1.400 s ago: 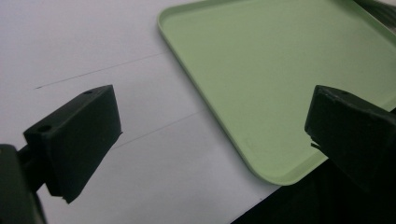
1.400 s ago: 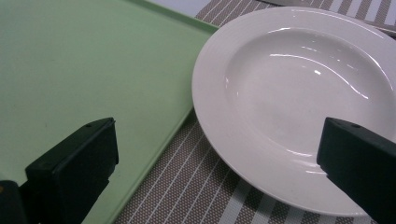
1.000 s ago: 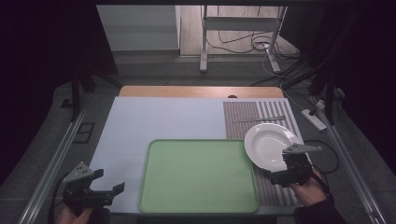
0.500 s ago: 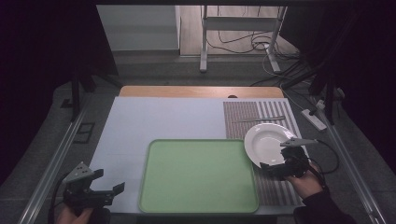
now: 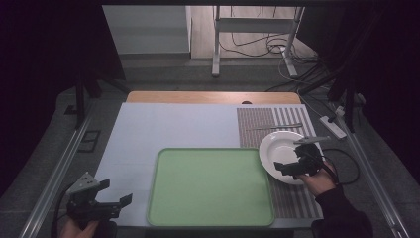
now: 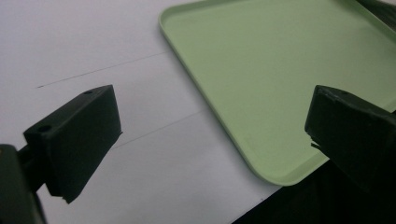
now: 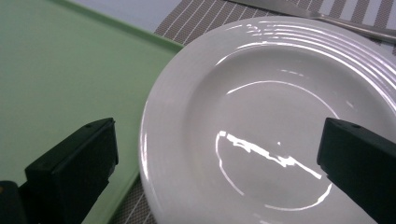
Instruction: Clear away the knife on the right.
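While the right tongs (image 5: 295, 163) hover spread over it, the round plate (image 5: 278, 148) lies flat, face up

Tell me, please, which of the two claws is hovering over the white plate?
The right claw, open above the white plate on the striped mat; the left claw sits beside the green tray.

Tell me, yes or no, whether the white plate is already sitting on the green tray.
No. In the high view the white plate lies on the striped mat right of the green tray, under the open right tool.
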### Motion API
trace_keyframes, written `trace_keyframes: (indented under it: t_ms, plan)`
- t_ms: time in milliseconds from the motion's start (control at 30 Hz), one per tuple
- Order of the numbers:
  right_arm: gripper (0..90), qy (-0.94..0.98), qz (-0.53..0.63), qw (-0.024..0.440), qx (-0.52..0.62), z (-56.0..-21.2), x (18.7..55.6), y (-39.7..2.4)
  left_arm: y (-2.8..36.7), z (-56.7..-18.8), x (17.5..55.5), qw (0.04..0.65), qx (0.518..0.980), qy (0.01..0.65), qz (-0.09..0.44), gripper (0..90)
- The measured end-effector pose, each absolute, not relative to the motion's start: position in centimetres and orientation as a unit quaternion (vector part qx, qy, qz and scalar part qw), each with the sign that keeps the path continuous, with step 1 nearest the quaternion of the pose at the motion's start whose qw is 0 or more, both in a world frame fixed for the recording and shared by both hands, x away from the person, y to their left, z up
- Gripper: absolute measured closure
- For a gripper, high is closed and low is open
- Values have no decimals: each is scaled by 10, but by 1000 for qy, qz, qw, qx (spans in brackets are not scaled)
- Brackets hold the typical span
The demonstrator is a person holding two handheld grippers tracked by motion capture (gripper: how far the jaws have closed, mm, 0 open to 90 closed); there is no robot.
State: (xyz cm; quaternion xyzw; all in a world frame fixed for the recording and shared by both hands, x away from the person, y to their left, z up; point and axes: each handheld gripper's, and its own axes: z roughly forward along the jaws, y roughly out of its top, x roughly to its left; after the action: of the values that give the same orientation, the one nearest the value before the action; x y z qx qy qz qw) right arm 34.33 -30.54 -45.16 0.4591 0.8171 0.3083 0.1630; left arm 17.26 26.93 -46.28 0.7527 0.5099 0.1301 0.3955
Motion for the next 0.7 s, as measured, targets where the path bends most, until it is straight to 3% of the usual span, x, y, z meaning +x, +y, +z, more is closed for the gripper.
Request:
trace_keyframes:
  t_ms: [700]
  plan:
    - [0, 811, 282, 165, 486, -457, 400, -303, 270, -463, 173, 397, 752, 510, 129, 33]
